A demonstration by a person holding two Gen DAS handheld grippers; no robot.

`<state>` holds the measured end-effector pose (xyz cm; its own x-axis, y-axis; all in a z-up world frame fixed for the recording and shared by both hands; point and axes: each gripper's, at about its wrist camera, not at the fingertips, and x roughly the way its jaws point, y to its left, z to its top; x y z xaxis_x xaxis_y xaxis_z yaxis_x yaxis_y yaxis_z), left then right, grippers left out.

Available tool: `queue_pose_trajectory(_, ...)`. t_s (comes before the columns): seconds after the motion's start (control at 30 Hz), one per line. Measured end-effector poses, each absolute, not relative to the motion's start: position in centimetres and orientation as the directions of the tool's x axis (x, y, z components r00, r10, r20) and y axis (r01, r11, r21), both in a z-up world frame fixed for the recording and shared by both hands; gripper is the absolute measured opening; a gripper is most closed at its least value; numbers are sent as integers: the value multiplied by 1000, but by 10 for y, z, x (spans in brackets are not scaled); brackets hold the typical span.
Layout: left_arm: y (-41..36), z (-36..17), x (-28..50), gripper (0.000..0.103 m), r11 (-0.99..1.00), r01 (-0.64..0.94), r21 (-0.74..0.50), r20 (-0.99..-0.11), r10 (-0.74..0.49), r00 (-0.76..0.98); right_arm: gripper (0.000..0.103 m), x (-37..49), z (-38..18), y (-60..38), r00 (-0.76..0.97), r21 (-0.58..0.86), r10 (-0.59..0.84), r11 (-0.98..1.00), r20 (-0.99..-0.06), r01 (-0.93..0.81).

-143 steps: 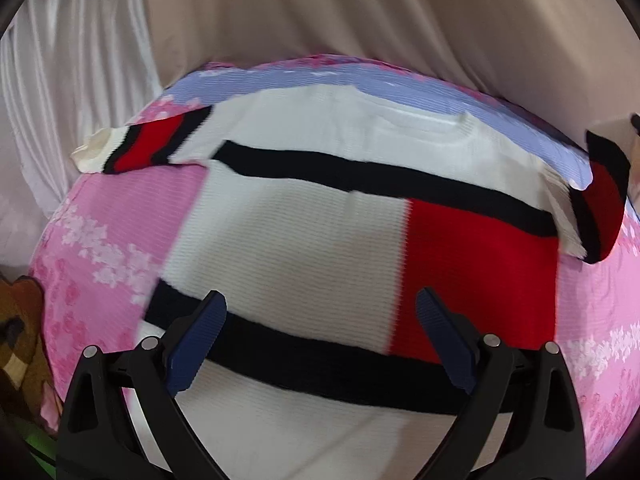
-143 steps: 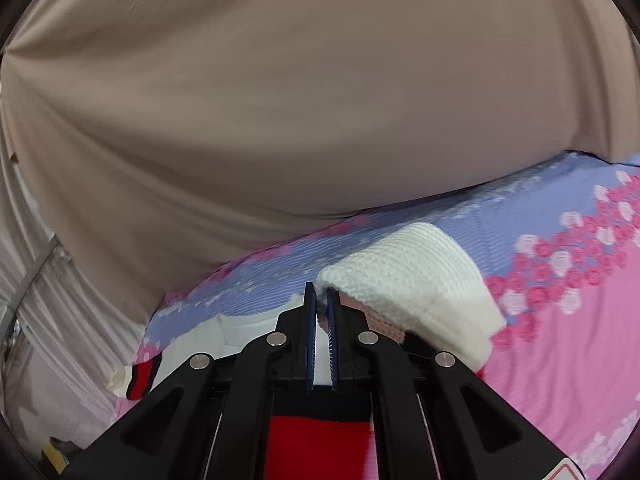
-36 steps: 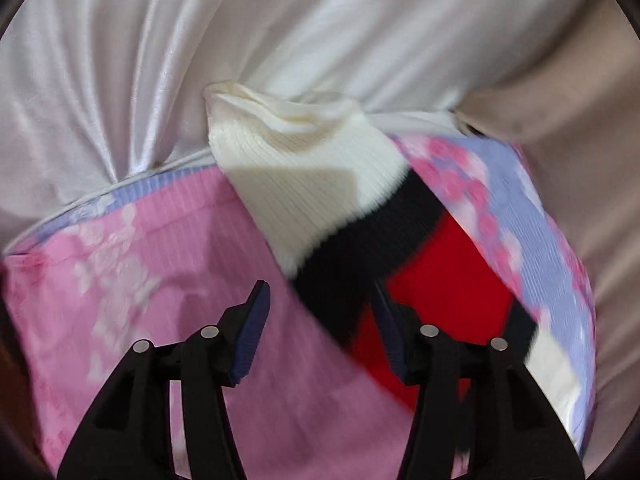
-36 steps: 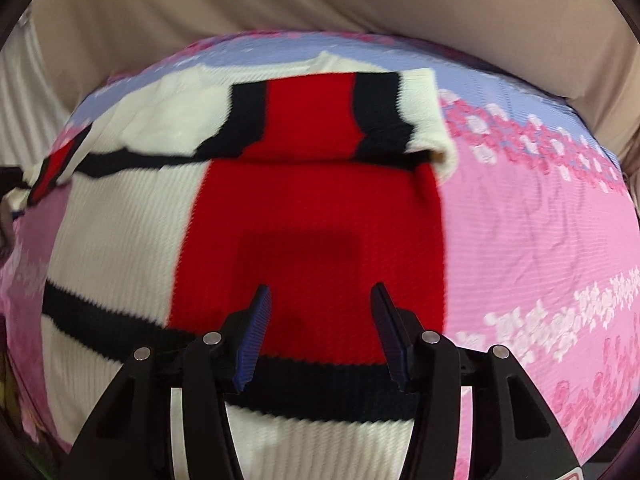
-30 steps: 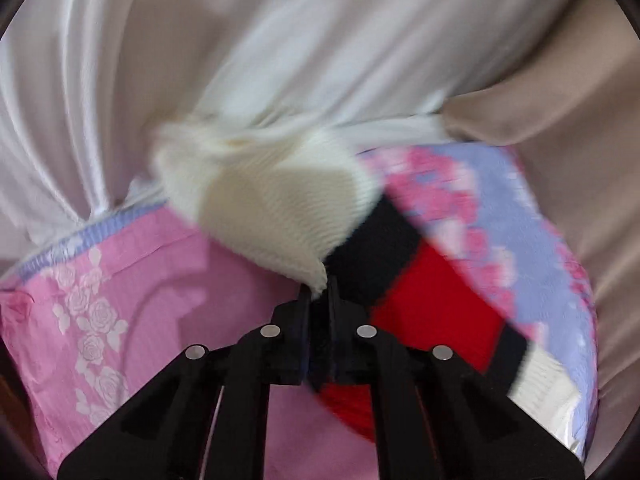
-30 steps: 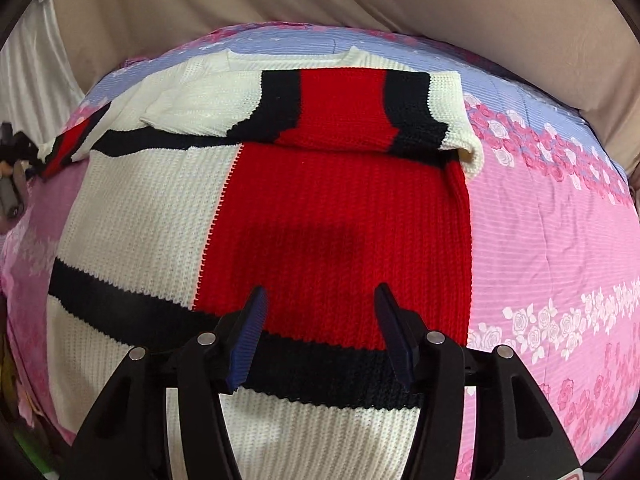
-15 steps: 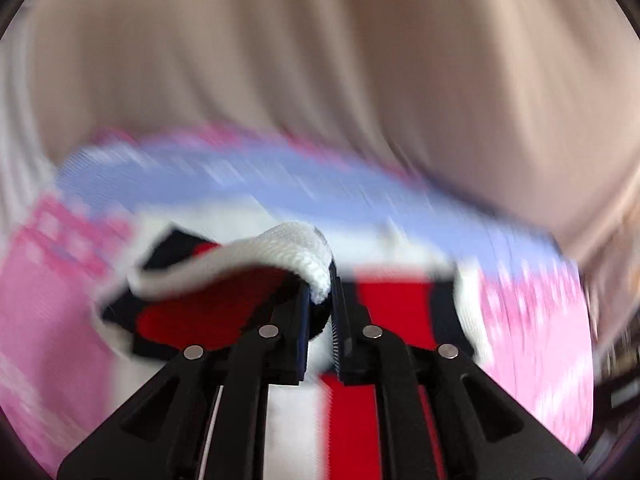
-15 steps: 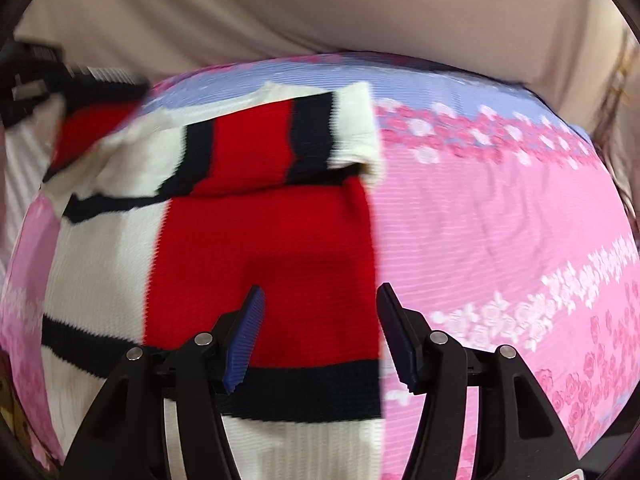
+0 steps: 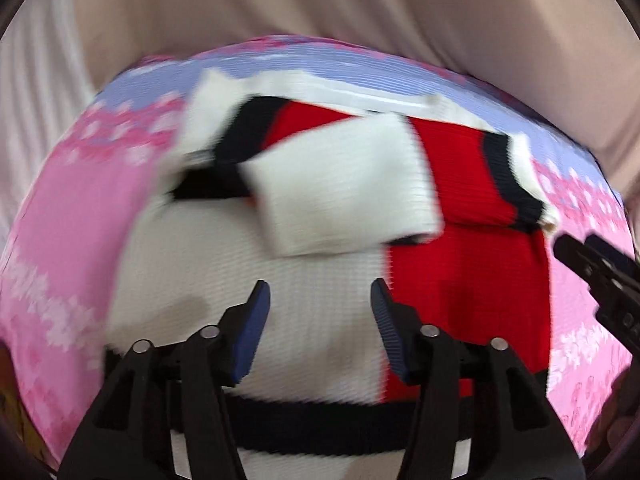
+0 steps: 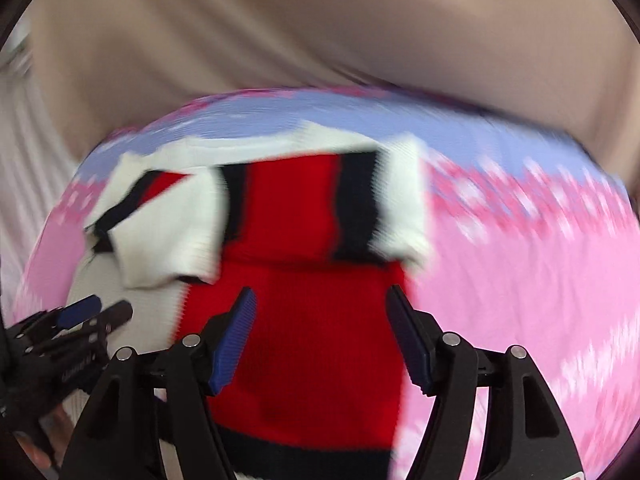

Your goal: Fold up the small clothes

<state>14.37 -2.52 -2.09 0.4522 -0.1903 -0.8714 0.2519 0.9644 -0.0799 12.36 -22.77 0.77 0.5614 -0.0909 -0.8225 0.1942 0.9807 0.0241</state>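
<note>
Scene: knitted sweater (image 9: 320, 288) in white, red and black, spread flat on a pink and lilac floral bedsheet (image 9: 80, 232), beige curtain (image 9: 320, 0) behind.

Left tool (image 9: 318, 316): spread wide, holding nothing, poised just above the white half of the sweater body.

Right tool (image 10: 320, 328): also spread wide and empty, above the red half; visible too at the right edge of the left wrist view.

Left sleeve (image 9: 344, 192): folded inward, white cuff lying across the chest just ahead of the left tool, slightly askew; edges blurred.

Right sleeve (image 10: 340, 208): folded across the upper chest ahead of the right tool, red between black bands.

Stage: both sleeves apparently in; hem-to-collar fold likely next.

Doing it well: best taken at the hem corners nearest each tool, both layers pinched together, lifted evenly and carried forward over the sleeves.

Risk: loose cuff likely to slide or bunch if dragged; uneven lift likely to skew the fold line.
</note>
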Motion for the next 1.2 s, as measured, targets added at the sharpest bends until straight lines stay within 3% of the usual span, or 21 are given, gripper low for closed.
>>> queue_pose_trajectory(0.1, 15, -23, 145, 54, 985, 161, -64, -874, -134, 467, 78, 158, -1, -171, 589, -53, -40, 999, -807, -4)
queue_pose_trajectory(0.27, 54, -31, 144, 54, 996, 69, -49, -883, -75, 464, 75, 200, -52, -112, 543, -206, -74, 961, -836, -186)
queue_pose_trajectory(0.3, 61, -31, 145, 54, 997, 56, -49, -884, -69, 463, 51, 207, -58, -112, 529, -209, -79, 959, -845, -191)
queue_pose_trajectory(0.33, 68, -31, 145, 55, 998, 41, -50, -885, -63, 461, 23, 215, -59, -119, 504, -153, -44, 972, -862, -176)
queue_pose_trajectory(0.37, 74, -31, 146, 55, 998, 31, -51, -885, -60, 461, 2, 221, -52, -131, 488, -67, 8, 988, -873, -136)
queue_pose_trajectory(0.4, 78, -31, 147, 55, 998, 25, -53, -885, -59, 462, 0, 224, -39, -148, 510, 19, 55, 997, -859, -77)
queue_pose_trajectory(0.57, 87, -28, 164, 55, 997, 21, -73, -877, -75, 474, 0, 206, 36, -269, 680, 257, 9, 929, -733, 264)
queue_pose_trajectory(0.67, 80, -26, 176, 55, 994, 37, -104, -874, -109, 474, 13, 197, 25, -300, 588, 27, -202, 934, -783, 357)
queue_pose_trajectory(0.73, 69, -25, 183, 57, 992, 59, -109, -867, -123, 483, 20, 191, 12, -284, 551, -65, -200, 965, -810, 255)
queue_pose_trajectory(0.8, 60, -24, 187, 61, 992, 76, -100, -862, -124, 491, 58, 186, 6, -258, 570, -91, -156, 986, -806, 141)
queue_pose_trajectory(0.83, 56, -25, 189, 61, 992, 85, -92, -862, -122, 492, 65, 182, 4, -237, 591, -110, -130, 991, -796, 70)
queue_pose_trajectory(0.87, 53, -26, 190, 61, 992, 89, -90, -862, -122, 492, 68, 181, 1, -220, 604, -125, -103, 992, -790, 7)
queue_pose_trajectory(1.07, 54, -27, 189, 63, 995, 82, -62, -867, -95, 489, 68, 196, -40, -130, 586, -294, -91, 919, -805, -261)
queue_pose_trajectory(1.1, 57, -27, 188, 64, 996, 75, -51, -866, -82, 493, 62, 201, -48, -127, 573, -294, -89, 915, -815, -277)
queue_pose_trajectory(1.13, 60, -28, 187, 64, 996, 70, -47, -866, -75, 494, 46, 208, -54, -129, 552, -267, -72, 921, -831, -283)
queue_pose_trajectory(1.17, 62, -28, 187, 64, 997, 63, -45, -867, -70, 493, 0, 211, -55, -131, 534, -221, -51, 940, -844, -259)
queue_pose_trajectory(1.2, 65, -28, 188, 64, 997, 56, -46, -868, -68, 492, 0, 216, -49, -144, 530, -155, -25, 967, -848, -203)
